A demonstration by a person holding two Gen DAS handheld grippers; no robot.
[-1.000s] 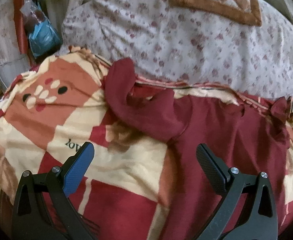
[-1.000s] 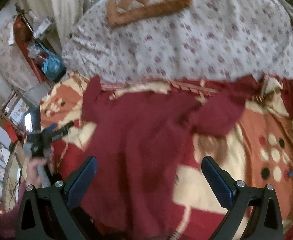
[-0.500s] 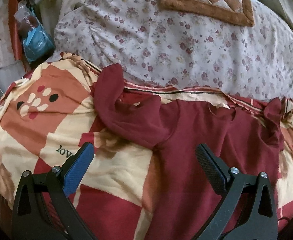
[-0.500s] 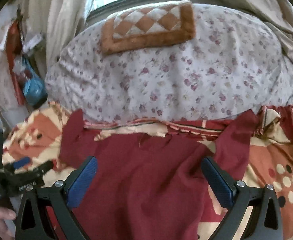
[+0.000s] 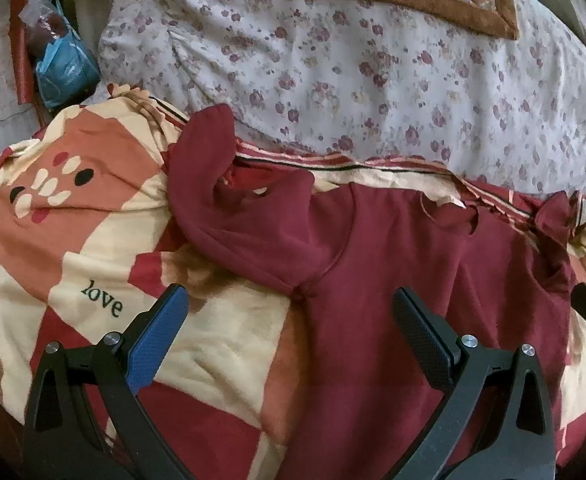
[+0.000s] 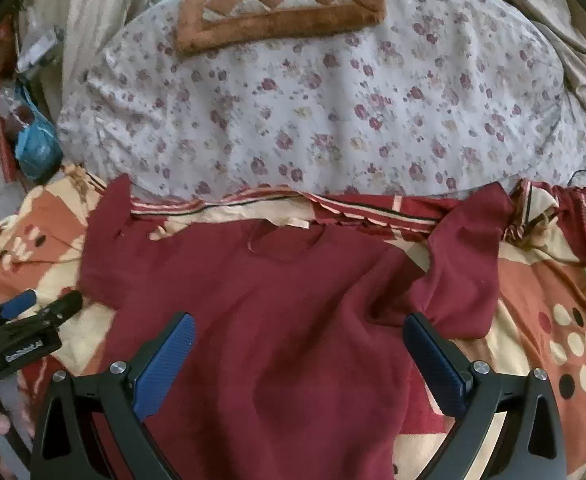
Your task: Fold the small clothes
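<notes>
A dark red long-sleeved top [image 5: 393, 264] [image 6: 277, 304] lies spread flat, neckline away from me, on a red, cream and orange patterned blanket [image 5: 73, 240] [image 6: 553, 300]. Its left sleeve [image 5: 221, 184] bends up toward the far edge; its right sleeve [image 6: 469, 256] does the same. My left gripper [image 5: 289, 300] is open and empty, above the top's left armpit. My right gripper [image 6: 299, 324] is open and empty, above the top's chest and right side. The left gripper also shows in the right wrist view [image 6: 25, 320] at the top's left edge.
A white flowered quilt [image 5: 373, 64] [image 6: 313, 112] is heaped behind the blanket, with a brown checked cushion [image 6: 281, 0] on it. A blue plastic bag [image 5: 63, 64] and clutter stand at the far left. Beige curtain cloth [image 6: 565, 32] hangs at the far right.
Both grippers have shifted over the top, and the right view swung to face the quilt squarely. The top lies in the same place. Both grippers stayed open.
</notes>
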